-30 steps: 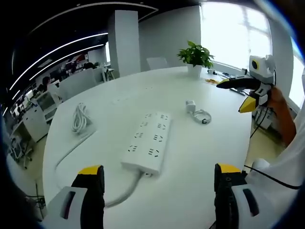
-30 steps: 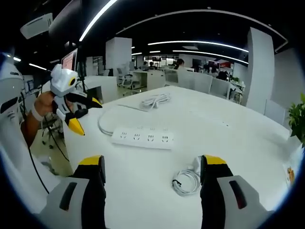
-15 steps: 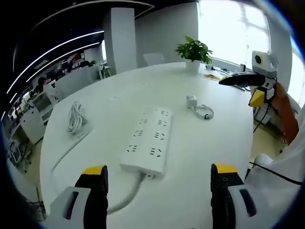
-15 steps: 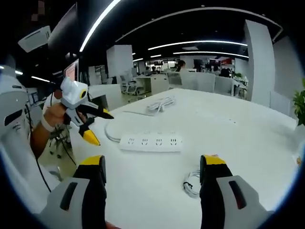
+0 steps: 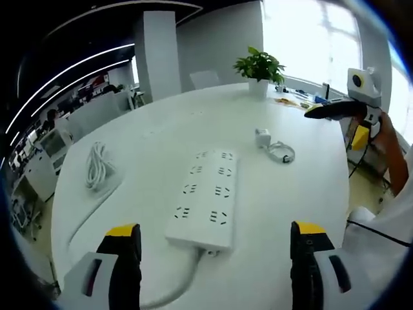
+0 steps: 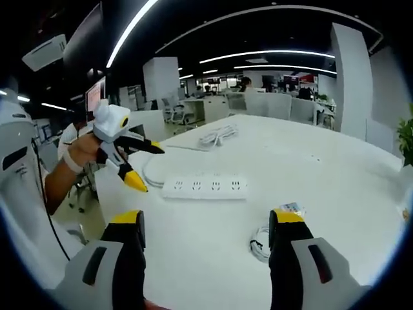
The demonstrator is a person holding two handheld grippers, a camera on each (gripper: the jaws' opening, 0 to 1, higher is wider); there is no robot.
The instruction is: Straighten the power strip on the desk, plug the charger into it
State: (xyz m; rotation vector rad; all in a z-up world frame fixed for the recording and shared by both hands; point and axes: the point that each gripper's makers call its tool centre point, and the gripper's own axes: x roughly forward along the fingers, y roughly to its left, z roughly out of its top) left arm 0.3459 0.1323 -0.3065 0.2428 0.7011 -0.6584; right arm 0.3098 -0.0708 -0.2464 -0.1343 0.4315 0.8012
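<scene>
Left gripper view is aimed along the white power strip [image 5: 205, 200], which lies on the white desk [image 5: 161, 139] straight ahead of the left gripper [image 5: 215, 258], its long axis running away from the spread, empty jaws and its cable end nearest to them. The charger [image 5: 262, 137] with its coiled cable is seen beyond the strip's far end, toward the right gripper [image 5: 342, 116], whose jaws are also parted and hold nothing. From the right gripper view, the left gripper [image 6: 143, 165] is judged to be nearer to the strip [image 6: 205, 188], so the straightening is expected from that side.
</scene>
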